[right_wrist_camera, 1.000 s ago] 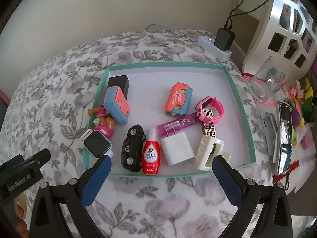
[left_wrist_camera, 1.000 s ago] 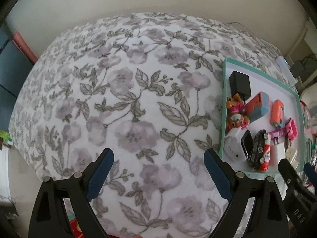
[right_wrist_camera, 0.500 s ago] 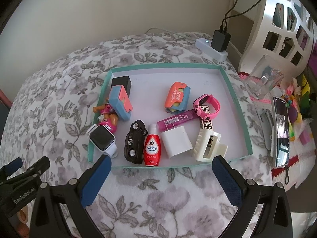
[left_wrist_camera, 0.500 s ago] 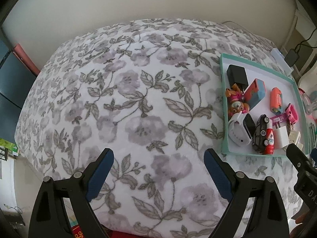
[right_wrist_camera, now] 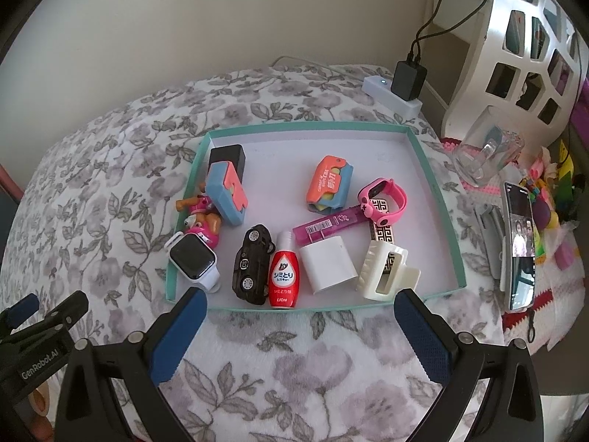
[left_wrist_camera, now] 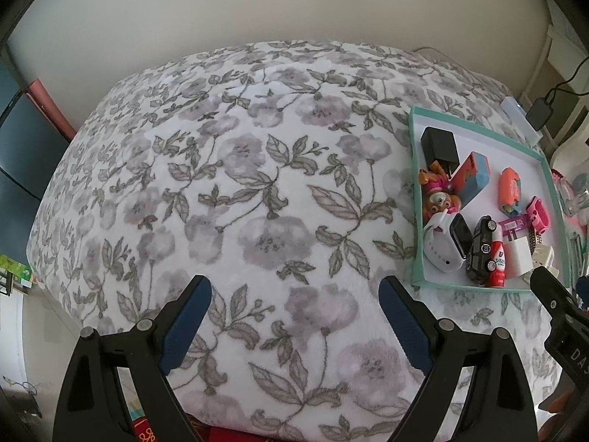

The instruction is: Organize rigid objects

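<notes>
Floral blanket (right_wrist_camera: 110, 199) covers the surface; on it we log one teal-rimmed tray (right_wrist_camera: 434, 184) holding the rigid items — black toy car (right_wrist_camera: 254, 261), red bottle (right_wrist_camera: 283, 276), white charger block (right_wrist_camera: 327, 267), cream hair clip (right_wrist_camera: 386, 270), pink watch (right_wrist_camera: 383, 199), white smartwatch (right_wrist_camera: 193, 258). Left gripper (left_wrist_camera: 294, 326): jaws wide, empty, over bare blanket beside the tray. Right gripper (right_wrist_camera: 300, 335): jaws wide, empty (just short of the tray's near rim).
</notes>
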Motion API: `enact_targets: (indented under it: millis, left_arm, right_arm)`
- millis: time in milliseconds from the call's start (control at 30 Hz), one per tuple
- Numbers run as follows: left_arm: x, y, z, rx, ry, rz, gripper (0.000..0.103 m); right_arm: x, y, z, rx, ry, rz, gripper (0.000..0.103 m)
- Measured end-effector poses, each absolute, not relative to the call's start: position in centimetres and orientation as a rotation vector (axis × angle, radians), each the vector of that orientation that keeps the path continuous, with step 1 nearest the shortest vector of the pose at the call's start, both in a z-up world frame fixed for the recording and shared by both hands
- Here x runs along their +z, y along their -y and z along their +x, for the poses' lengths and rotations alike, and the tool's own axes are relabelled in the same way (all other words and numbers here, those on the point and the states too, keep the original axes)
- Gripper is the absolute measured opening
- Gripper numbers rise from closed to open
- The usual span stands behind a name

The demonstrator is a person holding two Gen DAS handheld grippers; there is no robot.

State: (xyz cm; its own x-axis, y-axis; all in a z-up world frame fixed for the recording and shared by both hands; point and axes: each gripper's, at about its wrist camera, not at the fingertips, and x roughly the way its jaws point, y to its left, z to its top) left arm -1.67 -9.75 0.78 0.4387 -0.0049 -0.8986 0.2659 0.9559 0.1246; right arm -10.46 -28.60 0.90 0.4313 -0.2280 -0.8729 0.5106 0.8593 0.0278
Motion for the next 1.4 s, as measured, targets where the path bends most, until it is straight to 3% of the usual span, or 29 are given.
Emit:
enact_targets:
  millis: [1400]
  left_arm:
    - [0.57,9.44,-1.3,-0.164,-1.12,0.265,0.093]
  right_arm:
    - [0.71,28.22,-10.14,-0.458,-1.037,0.297,0.103]
